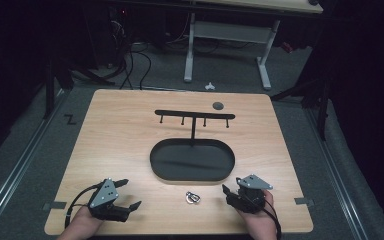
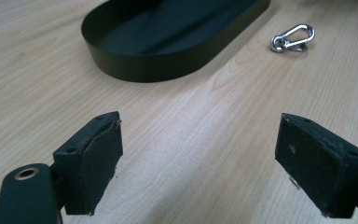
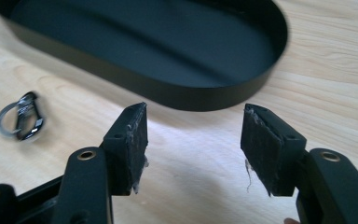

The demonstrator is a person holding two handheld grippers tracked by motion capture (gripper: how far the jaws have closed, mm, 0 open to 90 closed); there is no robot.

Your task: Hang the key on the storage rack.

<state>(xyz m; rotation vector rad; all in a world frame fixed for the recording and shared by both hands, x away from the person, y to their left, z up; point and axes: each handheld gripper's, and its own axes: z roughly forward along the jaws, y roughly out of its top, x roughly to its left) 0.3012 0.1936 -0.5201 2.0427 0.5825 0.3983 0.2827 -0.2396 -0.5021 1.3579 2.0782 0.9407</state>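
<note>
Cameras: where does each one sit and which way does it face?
High view: above the person's side, looking forward and down on the table; hands, left gripper and right gripper show.
Left gripper view: rides the left gripper, facing the tray and carabiner; its fingers show.
Right gripper view: rides the right gripper, fingers toward the tray.
All share tray and carabiner.

Carabiner (image 1: pixel 193 197) on table (image 1: pixel 120 145), just before tray (image 1: pixel 192 176).

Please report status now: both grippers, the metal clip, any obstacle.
Left gripper open, holding nothing. Right gripper open, holding nothing. Carabiner clip flat on table between them, untouched, just before black tray. Path unobstructed.
</note>
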